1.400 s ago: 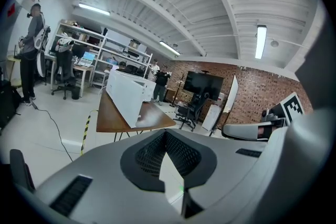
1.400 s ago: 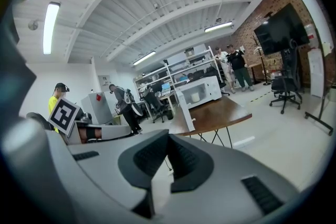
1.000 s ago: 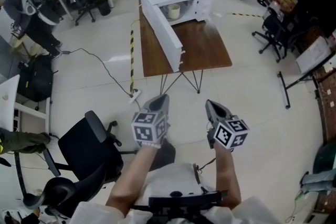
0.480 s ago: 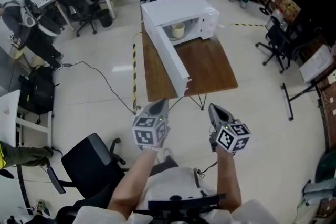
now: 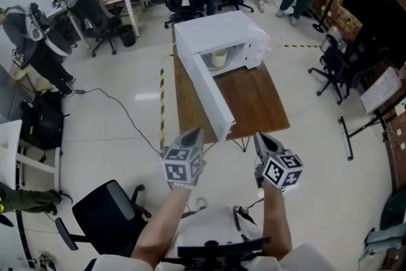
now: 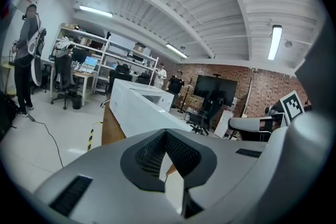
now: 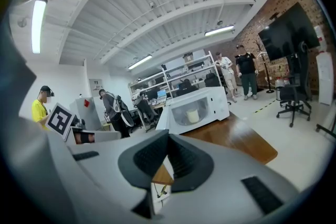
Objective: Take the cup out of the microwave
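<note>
Since 1 second ago the microwave and the wooden counter under it have slid down the head view and grown nearer. The counter's near edge now lies just ahead of both grippers, and the black office chair sits lower in the corner.

Both forearms reach forward side by side. The left gripper and right gripper are level with each other and well apart, tipped slightly down toward the counter. In each gripper view the 2 fingers are pressed together at the tips and hold nothing; the right pair looks the same.

The cup is pale cream and stands upright inside the microwave's cavity. The white door is swung wide open toward the person. The right gripper view shows the cup in the middle of the opening, far from either gripper.
</note>
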A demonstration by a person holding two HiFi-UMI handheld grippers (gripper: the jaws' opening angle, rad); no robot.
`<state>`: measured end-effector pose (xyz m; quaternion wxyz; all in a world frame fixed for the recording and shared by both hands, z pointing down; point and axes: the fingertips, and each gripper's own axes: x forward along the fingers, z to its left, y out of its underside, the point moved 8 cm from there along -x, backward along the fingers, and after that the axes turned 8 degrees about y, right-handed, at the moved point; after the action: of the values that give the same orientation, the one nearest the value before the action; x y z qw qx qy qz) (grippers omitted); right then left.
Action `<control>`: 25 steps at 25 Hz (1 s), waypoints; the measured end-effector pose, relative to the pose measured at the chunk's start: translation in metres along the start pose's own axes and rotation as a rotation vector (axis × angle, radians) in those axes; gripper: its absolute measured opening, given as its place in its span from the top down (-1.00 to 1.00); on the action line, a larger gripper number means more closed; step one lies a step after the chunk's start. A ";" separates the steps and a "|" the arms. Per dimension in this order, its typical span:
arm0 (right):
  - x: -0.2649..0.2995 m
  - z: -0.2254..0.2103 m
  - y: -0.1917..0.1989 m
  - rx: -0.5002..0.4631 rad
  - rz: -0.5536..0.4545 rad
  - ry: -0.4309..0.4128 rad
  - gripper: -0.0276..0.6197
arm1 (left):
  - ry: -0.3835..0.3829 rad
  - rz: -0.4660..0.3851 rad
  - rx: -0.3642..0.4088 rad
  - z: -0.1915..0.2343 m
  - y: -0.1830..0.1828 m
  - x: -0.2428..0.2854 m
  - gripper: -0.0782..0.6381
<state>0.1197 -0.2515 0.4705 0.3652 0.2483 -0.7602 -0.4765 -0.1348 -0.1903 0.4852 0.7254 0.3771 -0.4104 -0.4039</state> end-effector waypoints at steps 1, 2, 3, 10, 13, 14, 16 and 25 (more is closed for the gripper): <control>0.003 0.000 -0.002 0.004 -0.006 0.003 0.92 | 0.001 0.000 0.001 0.003 -0.002 0.002 0.79; 0.005 -0.001 -0.004 0.006 -0.011 0.005 0.92 | 0.002 0.000 0.003 0.005 -0.003 0.005 0.79; 0.007 -0.001 -0.005 0.007 -0.014 0.006 0.92 | 0.003 0.000 0.004 0.008 -0.004 0.007 0.79; 0.021 -0.004 -0.009 0.007 -0.014 0.012 0.92 | -0.001 0.006 -0.005 0.021 -0.012 0.020 0.79; 0.029 -0.006 -0.011 0.018 -0.015 0.009 0.92 | -0.002 0.008 -0.008 0.026 -0.014 0.025 0.79; 0.032 -0.007 -0.012 0.021 -0.015 0.008 0.92 | -0.003 0.009 -0.008 0.027 -0.015 0.027 0.79; 0.038 -0.011 -0.014 0.024 -0.015 0.005 0.92 | -0.008 0.011 -0.007 0.030 -0.018 0.033 0.79; 0.079 -0.027 -0.033 0.029 -0.023 -0.019 0.92 | -0.042 0.000 0.003 0.048 -0.039 0.060 0.79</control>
<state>0.0944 -0.3374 0.4734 0.3489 0.2577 -0.7675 -0.4720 -0.1687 -0.2701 0.4865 0.7159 0.3696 -0.4261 -0.4114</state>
